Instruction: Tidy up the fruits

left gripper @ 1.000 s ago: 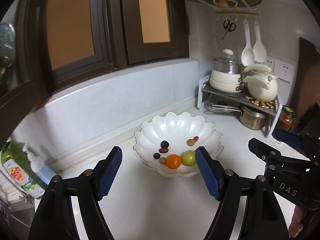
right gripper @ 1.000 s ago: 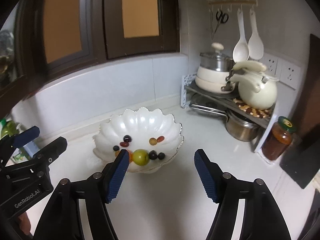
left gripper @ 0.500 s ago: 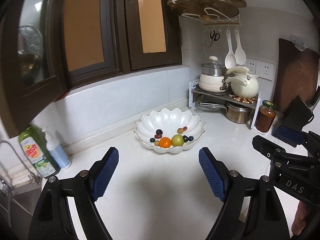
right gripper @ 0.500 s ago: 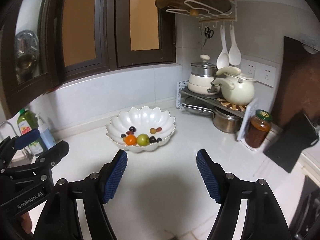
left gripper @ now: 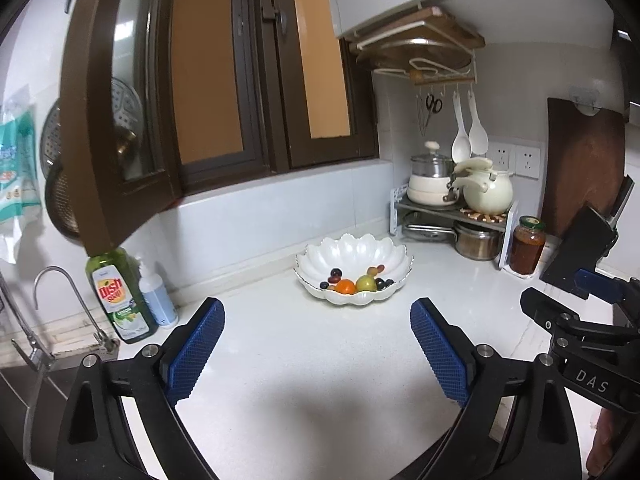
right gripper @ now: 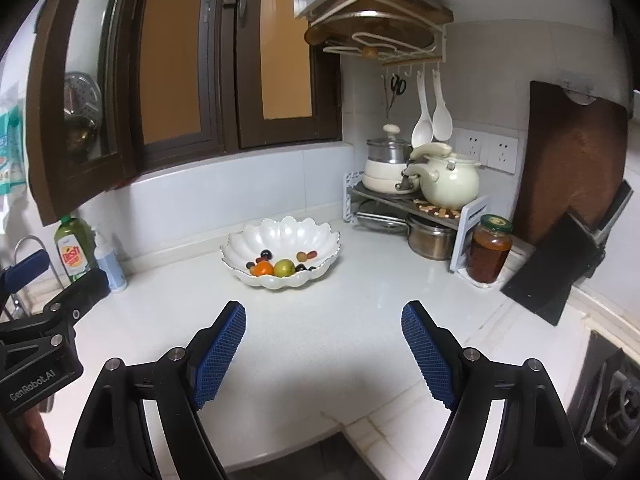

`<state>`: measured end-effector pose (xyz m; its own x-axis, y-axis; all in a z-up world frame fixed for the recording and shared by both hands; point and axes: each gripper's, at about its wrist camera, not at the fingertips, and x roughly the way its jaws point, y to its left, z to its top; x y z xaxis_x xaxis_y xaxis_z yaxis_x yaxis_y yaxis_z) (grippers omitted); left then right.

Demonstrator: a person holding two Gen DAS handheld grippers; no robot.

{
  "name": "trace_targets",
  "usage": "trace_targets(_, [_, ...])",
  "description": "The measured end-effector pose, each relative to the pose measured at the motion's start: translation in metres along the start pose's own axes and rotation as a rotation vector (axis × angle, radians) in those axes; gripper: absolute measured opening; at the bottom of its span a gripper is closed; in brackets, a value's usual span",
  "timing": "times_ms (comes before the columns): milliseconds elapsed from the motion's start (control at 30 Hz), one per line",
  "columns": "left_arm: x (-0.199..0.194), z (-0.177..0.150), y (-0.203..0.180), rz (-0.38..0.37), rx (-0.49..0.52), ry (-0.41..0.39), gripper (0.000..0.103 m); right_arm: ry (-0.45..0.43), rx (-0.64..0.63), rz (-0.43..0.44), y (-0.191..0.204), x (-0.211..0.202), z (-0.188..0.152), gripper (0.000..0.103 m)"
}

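A white scalloped bowl (left gripper: 384, 250) (right gripper: 276, 236) stands on the white counter near the back wall. It holds an orange fruit (left gripper: 345, 287) (right gripper: 263, 268), a green fruit (left gripper: 366, 283) (right gripper: 284, 267) and several small dark and red fruits. My left gripper (left gripper: 318, 316) is well back from the bowl, its jaws opening with nothing between them. My right gripper (right gripper: 323, 322) is also far short of the bowl, jaws opening and empty. Each gripper shows at the edge of the other's view.
A pot rack (right gripper: 404, 200) with a cream kettle (right gripper: 450, 180) fills the back right corner, with a jar (right gripper: 489, 248) beside it. A dark cutting board (right gripper: 568, 160) leans at the right. Dish soap (left gripper: 118, 296) and a tap (left gripper: 52, 304) stand at the left. An open window frame (left gripper: 104, 120) hangs overhead.
Both grippers have pulled back from the bowl, which now looks smaller and farther. Both pairs of jaws have spread wider. More of the counter, sink and cutting board has come into view.
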<state>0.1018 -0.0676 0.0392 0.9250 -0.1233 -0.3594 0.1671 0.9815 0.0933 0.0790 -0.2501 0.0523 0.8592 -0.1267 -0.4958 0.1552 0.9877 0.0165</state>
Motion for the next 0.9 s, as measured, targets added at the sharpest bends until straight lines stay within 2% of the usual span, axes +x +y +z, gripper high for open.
trace_targets(133, [-0.019,-0.004,-0.002,0.002,0.0,-0.018,0.098,-0.027,-0.003,-0.008,-0.003,-0.021,-0.006,0.087])
trace_targets(433, [-0.053,-0.014,-0.004,0.016,0.008,-0.046,0.101,-0.06,-0.02,0.003,-0.001,-0.053,-0.016,0.088])
trace_targets(900, [-0.075,-0.019,-0.001,0.013,0.005,-0.067,0.103,-0.089,-0.006,0.02,0.0,-0.075,-0.026,0.088])
